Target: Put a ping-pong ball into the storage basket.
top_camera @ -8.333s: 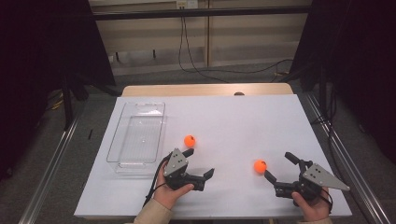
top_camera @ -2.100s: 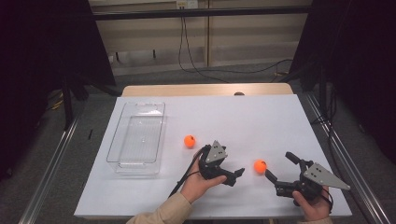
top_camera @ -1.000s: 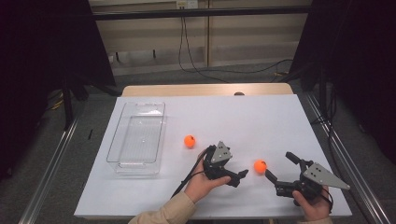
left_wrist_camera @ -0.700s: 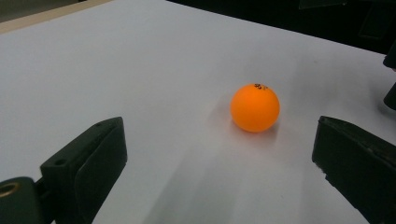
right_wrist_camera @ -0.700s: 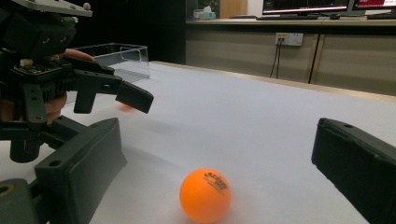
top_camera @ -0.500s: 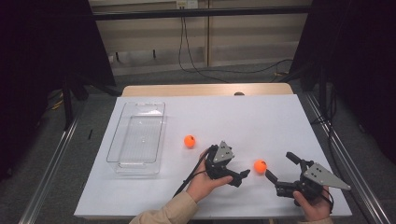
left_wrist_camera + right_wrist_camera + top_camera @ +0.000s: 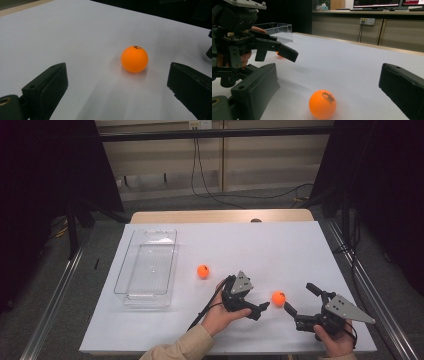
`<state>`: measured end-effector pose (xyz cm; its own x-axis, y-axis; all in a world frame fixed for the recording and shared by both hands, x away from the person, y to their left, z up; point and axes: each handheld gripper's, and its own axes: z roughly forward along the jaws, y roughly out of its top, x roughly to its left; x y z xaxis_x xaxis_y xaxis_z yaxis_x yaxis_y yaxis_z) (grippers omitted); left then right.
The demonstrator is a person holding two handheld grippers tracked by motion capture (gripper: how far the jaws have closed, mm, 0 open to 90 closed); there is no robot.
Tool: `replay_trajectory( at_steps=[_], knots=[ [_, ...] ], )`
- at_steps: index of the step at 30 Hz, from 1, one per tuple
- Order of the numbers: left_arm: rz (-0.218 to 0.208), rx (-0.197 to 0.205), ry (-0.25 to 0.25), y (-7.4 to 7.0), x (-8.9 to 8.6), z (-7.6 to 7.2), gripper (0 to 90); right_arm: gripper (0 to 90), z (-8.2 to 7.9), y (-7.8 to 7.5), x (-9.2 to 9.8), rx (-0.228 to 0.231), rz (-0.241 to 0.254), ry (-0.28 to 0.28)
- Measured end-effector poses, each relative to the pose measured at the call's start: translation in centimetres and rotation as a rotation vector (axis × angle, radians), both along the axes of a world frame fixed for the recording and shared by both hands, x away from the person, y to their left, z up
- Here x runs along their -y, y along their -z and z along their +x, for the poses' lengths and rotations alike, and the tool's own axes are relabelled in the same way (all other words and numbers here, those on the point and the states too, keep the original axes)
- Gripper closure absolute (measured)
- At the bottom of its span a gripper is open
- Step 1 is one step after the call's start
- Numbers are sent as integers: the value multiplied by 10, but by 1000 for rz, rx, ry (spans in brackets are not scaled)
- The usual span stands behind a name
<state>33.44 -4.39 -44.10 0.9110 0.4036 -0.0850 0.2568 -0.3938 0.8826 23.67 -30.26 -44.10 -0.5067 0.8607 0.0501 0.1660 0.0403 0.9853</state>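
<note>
An orange ball [image 7: 278, 298] lies on the white table [image 7: 260, 245] between both grippers. My left gripper [image 7: 260, 299] is open just left of it, jaws pointing right at it. In the left gripper view the ball [image 7: 134, 59] sits a little ahead of the open left gripper [image 7: 117, 72], untouched. My right gripper [image 7: 299, 298] is open just right of the ball. In the right gripper view the ball [image 7: 322, 104] rests close in front of the open right gripper [image 7: 328, 75]. A second orange ball [image 7: 202, 271] lies farther left.
A clear plastic tray [image 7: 146, 267] stands at the table's left side with nothing in it. The right gripper view shows the left gripper [image 7: 249, 37] and hand close at left, the second ball [image 7: 279, 55] behind it, and the tray [image 7: 274, 27] beyond.
My left gripper has moved right, from beside the left ball to just short of the right ball, creeping closer over the last second. The right gripper and both balls stayed still.
</note>
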Motion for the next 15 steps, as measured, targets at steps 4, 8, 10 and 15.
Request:
replay_trajectory(
  at_steps=[4, 8, 10, 15],
  knots=[
    [4, 3, 5, -1, 1, 0, 31, 18, 0, 0, 0, 1, -1, 1],
    [-1, 4, 9, -2, 3, 0, 31, 19, 0, 0, 0, 1, -1, 2],
    [1, 2, 13, -2, 4, 0, 31, 19, 0, 0, 0, 1, -1, 3],
    [-3, 0, 11, -1, 6, 1, 31, 19, 0, 0, 0, 1, -2, 2]
  ],
)
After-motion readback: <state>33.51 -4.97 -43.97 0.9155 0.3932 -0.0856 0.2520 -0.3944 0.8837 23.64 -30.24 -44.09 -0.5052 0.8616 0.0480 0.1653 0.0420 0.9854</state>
